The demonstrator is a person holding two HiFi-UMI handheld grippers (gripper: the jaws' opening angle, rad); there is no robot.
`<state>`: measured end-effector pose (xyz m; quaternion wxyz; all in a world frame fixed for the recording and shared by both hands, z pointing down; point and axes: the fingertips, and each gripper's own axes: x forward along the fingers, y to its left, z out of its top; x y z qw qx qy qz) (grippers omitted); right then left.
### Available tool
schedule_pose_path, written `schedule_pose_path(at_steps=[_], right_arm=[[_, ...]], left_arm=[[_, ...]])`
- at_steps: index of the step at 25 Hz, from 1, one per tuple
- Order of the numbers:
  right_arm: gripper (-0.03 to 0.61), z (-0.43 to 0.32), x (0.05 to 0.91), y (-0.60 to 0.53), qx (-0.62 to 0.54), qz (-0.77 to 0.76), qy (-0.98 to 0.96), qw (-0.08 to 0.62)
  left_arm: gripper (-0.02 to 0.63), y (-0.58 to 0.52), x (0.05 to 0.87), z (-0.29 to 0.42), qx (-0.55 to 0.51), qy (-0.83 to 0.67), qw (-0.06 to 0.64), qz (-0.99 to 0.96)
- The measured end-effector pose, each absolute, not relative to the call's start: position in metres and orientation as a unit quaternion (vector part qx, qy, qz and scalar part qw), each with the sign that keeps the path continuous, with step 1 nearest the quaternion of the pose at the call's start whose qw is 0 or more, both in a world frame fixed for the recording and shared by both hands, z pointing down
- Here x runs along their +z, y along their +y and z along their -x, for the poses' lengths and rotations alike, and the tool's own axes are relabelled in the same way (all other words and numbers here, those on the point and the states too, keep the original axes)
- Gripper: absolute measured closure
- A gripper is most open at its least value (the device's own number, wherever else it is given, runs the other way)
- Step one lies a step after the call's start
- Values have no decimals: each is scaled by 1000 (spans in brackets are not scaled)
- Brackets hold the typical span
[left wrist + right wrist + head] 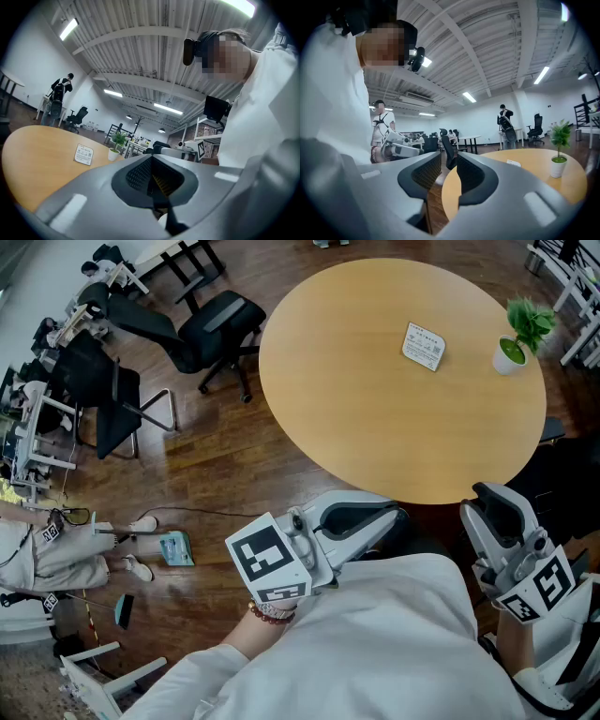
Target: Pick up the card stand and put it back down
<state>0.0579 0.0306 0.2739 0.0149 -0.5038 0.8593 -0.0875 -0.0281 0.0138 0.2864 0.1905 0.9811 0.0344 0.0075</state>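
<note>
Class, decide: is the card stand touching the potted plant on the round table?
Apart. The head view shows a strip of bare table between the card stand and the potted plant.

— Where does the left hand-held gripper (151,174) stand?
— Jaws together, nothing between them.
— And past it?
— A wooden surface (37,161) carries the card stand (84,154). A small potted plant (115,147) is near its right, not touching.
</note>
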Motion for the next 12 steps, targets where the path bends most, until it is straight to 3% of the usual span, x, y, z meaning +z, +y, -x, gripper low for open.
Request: schedule_pose_path(at_steps=[5,12], right_arm=[[471,-133,296,-32,-131,517,843,75],[443,-248,339,-173,-156,562,811,54]], left_arm=[[627,-30,306,-5,25,11,190,-981],[627,-108,277,-46,32,-52,188,-980]])
